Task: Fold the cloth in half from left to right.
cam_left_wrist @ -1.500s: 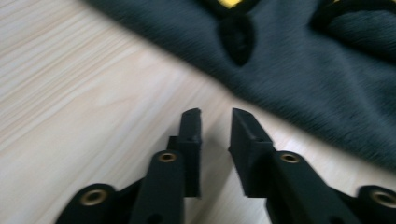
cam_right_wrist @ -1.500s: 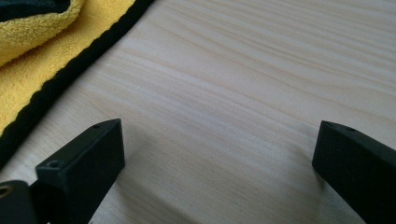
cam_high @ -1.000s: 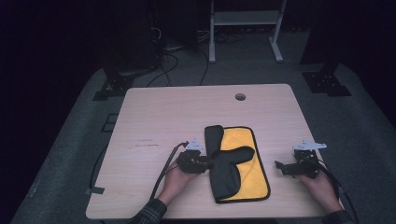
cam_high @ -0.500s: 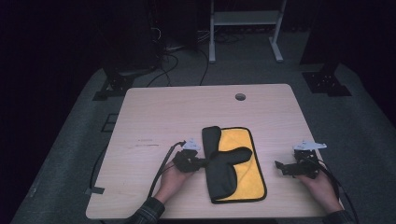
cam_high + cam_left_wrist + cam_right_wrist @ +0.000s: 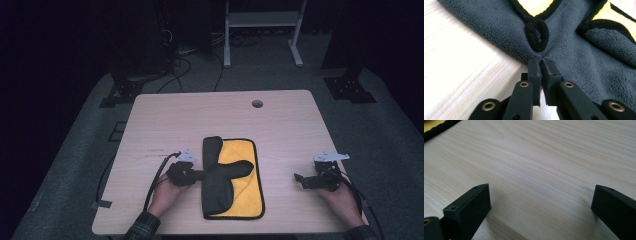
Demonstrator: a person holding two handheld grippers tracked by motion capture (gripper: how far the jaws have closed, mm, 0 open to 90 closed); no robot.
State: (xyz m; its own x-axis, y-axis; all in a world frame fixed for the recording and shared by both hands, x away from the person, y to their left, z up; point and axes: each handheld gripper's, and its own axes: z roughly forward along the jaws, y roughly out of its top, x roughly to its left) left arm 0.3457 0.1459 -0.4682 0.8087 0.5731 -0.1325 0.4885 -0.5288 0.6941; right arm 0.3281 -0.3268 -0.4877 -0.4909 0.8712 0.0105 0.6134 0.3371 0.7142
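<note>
The pale wooden table (image 5: 165, 120) carries faint reddish marks near its left part, too small in the high view to read, and a small round hole (image 5: 257, 103) toward its far edge; no other writing can be made out anywhere. On the near middle of the table lies the cloth (image 5: 243, 197), a fleecy rectangle, yellow on one face and dark grey on the other, bound all round with a black hem. Its left part is turned over so that the grey face lies on top, one flap reaching toward the far edge and another folded across to the right over the yellow. In the left gripper view the grey pile looks thick and nubbly, and a black hemmed loop (image 5: 537, 35) stands just beyond the jaw tips. The left gripper (image 5: 541, 62) lies low at the cloth's left edge, held in the person's left hand (image 5: 165, 195); its jaws have just been opening a little and now stand nearly together with a thin slit between them, their tips against the grey edge, and whether any fabric is pinched there I cannot tell. The right gripper (image 5: 539, 202) rests well to the right of the cloth in the right hand (image 5: 342, 200), its jaws wide apart over bare wood, holding nothing.
</note>
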